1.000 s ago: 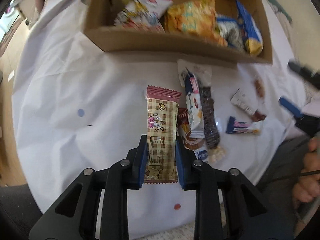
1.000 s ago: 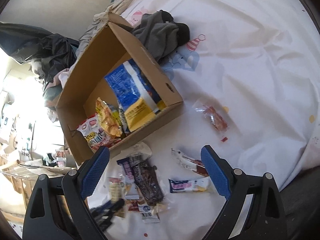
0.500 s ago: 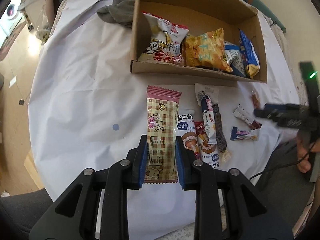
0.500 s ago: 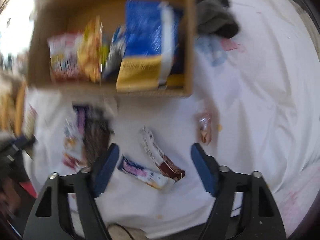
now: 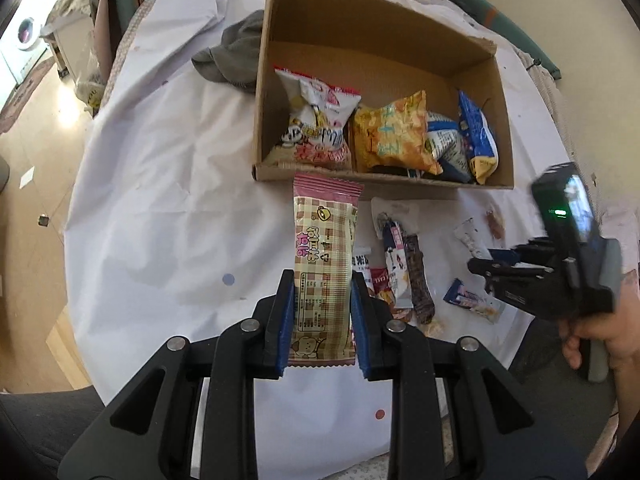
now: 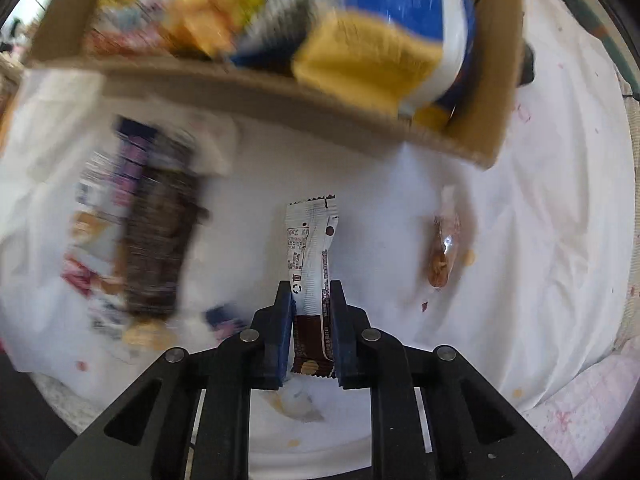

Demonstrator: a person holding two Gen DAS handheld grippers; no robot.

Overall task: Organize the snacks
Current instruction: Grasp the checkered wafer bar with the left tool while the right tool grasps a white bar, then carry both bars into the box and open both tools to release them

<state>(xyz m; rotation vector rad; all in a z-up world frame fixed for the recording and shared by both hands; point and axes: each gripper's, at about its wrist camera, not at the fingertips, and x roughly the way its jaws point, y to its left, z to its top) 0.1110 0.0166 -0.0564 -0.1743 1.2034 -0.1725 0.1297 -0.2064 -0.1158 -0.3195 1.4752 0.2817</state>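
My left gripper (image 5: 322, 280) is shut on a long pink-and-cream plaid snack packet (image 5: 324, 236), held above the white cloth just in front of the cardboard box (image 5: 384, 178). In the box lie a red-and-white bag (image 5: 316, 120), an orange bag (image 5: 394, 136) and a blue bag (image 5: 476, 136). My right gripper (image 6: 311, 296) points down at the cloth and is shut on the brown end of a white-and-brown snack bar (image 6: 310, 240). The box (image 6: 256, 84) lies just beyond it, blurred.
Several loose snacks (image 5: 404, 272) lie in a pile on the cloth, with a small blue bar (image 5: 468, 300) to their right. A clear packet of nuts (image 6: 442, 256) lies right of the held bar. A grey cloth (image 5: 236, 56) lies left of the box. A hand (image 5: 600, 340) holds the right gripper.
My right gripper swung down over the loose snacks and shut on the white-and-brown bar. My left gripper rose with the plaid packet, so more of the box shows.
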